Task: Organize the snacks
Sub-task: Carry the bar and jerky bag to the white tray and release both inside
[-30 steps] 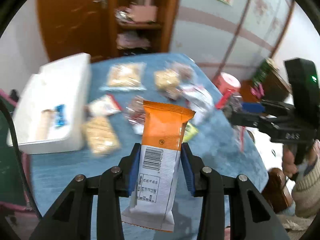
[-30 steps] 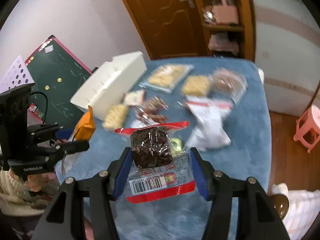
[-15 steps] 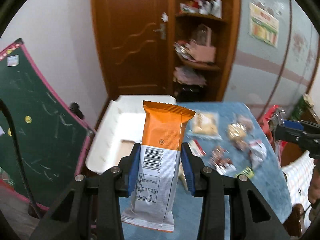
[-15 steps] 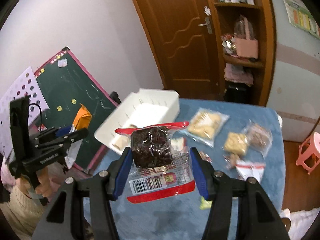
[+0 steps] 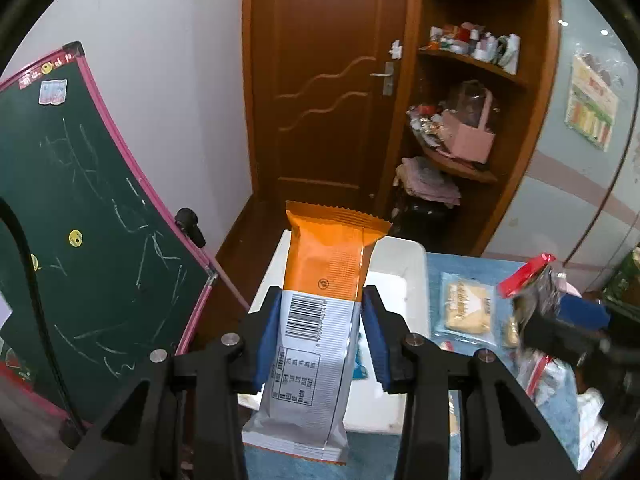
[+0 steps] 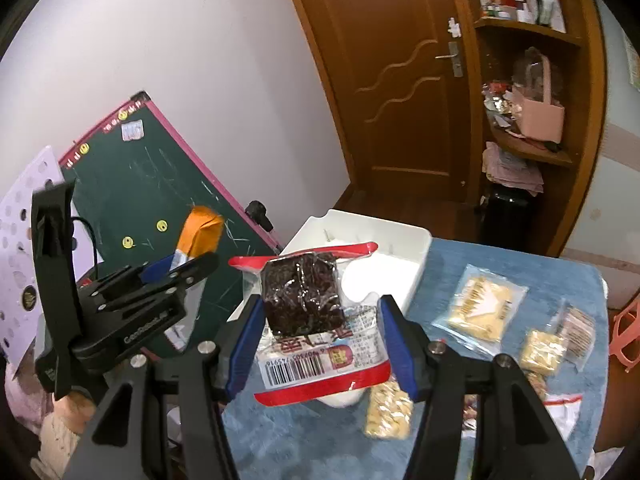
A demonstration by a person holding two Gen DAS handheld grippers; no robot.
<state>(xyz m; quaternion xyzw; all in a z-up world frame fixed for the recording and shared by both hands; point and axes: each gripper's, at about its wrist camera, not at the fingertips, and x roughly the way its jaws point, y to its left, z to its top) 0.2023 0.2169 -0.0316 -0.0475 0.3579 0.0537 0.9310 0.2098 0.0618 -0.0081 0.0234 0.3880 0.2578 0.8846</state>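
Left gripper point(image 5: 322, 334), jaws clamped on an orange-and-silver snack bar point(image 5: 318, 316) held upright above the white bin point(image 5: 404, 276). Right gripper point(image 6: 322, 338), jaws gripping a clear red-edged packet of dark snack point(image 6: 308, 312) over the bin's near end. Other snack packets point(image 6: 480, 308) lie on the blue table point(image 6: 440, 288)

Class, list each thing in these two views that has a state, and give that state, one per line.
Left tongs: shut on orange bar wrapper, sealed.
Right tongs: shut on dark cake packet, sealed.
White bin: open-topped, on blue table.
Door: closed.
Cracker packet: lying flat.
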